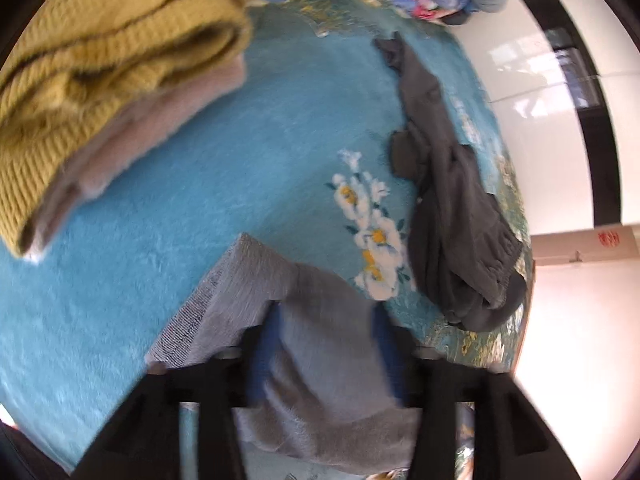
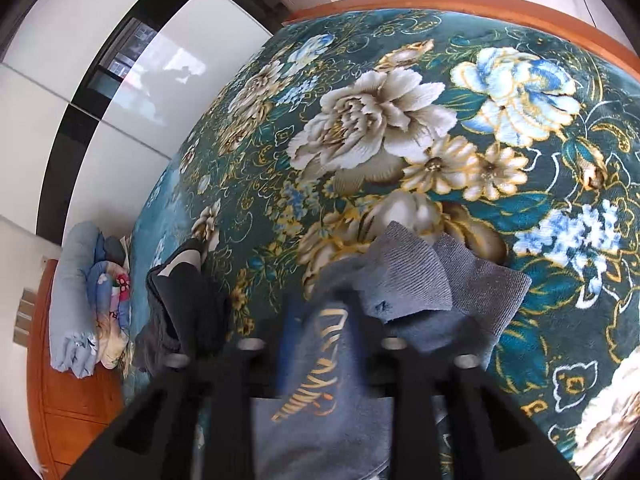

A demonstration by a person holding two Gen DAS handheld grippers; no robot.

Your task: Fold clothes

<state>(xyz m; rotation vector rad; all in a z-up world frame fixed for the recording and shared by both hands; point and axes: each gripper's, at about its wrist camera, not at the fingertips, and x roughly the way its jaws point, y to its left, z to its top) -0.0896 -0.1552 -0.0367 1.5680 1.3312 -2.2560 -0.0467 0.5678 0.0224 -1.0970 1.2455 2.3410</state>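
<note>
Grey knit garment [image 1: 320,360], blurred, its near end hidden behind the left claw [image 1: 326,344].

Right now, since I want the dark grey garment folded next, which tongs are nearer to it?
Right, probably. The dark grey garment lies just beside the right tongs; from the left tongs it sits ahead to the right, past the white flowers.

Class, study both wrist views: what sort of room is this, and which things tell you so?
Most likely a bedroom. A floral plush blanket covers a wood-framed bed, glossy wardrobe doors stand beside it, and rolled bedding lies at one end.
</note>
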